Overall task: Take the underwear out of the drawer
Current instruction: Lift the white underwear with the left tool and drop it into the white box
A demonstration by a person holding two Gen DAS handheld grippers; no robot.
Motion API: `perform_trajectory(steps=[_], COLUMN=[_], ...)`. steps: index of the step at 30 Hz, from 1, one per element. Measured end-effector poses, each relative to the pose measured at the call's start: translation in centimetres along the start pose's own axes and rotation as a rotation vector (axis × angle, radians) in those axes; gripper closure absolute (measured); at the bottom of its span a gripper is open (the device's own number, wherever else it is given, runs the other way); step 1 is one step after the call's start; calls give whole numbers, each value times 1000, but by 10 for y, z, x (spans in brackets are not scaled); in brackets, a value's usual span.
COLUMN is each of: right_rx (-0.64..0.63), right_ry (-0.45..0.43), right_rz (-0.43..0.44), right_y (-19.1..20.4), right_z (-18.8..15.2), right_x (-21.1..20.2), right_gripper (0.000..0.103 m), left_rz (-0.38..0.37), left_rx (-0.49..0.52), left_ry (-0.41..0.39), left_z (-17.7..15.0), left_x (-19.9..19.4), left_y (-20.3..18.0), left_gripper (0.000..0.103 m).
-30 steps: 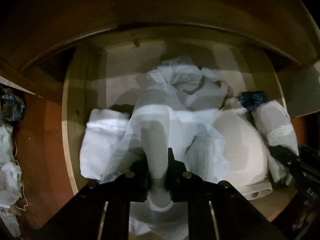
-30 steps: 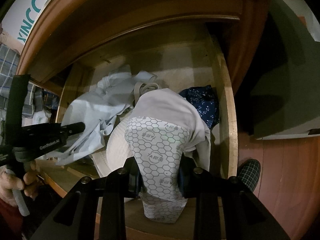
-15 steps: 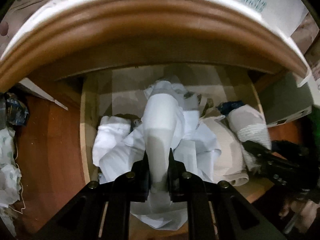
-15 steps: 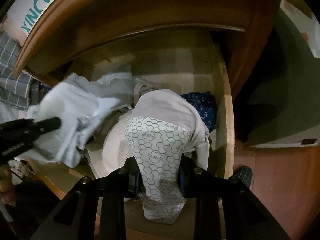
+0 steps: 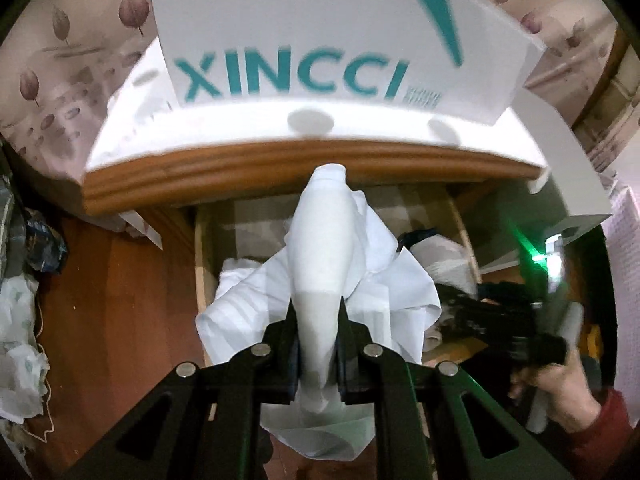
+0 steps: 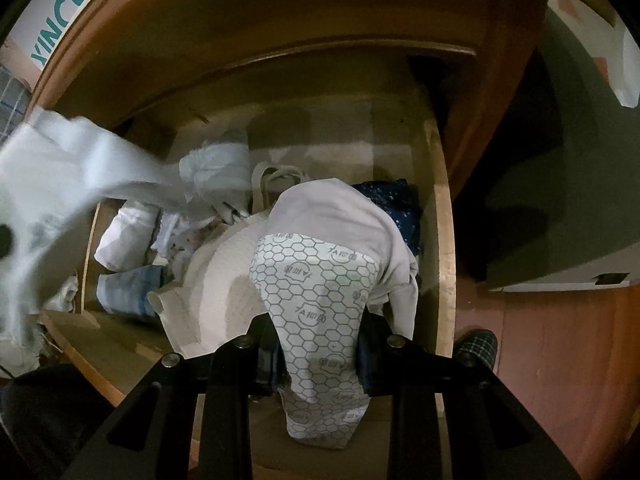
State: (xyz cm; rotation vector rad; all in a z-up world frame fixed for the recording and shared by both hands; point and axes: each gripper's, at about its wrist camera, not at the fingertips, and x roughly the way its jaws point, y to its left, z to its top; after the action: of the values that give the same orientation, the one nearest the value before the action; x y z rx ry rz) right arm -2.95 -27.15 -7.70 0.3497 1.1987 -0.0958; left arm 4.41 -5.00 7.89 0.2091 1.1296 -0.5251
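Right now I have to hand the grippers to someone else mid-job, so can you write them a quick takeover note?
Left gripper: shut on a white garment, held above the drawer, its folds hanging free.
Right gripper: shut on the hex-print underwear, which lies low in the drawer on the pile.
In the drawer: a cream piece, a dark blue one, a denim-blue one and more white pieces.
Done: both pieces gripped, the white one raised.
Left: carry the white one clear, lift the hex-print one out.
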Motion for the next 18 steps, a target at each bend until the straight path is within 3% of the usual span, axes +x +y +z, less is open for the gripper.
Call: perform_trajectory(steps=[6, 18], right_rx=[6, -1], right_ry=[16, 35], right_rz=[-20, -37], right_y=[-3, -3], right_z=[-1, -5], right_x=[3, 8], right_gripper=[77, 77], left_rz=[-27, -7], left_rx=[-7, 13], left_ry=[-98, -346], left_z=[19, 73], left_x=[-61, -184], left_y=[4, 6], left_gripper=[90, 90])
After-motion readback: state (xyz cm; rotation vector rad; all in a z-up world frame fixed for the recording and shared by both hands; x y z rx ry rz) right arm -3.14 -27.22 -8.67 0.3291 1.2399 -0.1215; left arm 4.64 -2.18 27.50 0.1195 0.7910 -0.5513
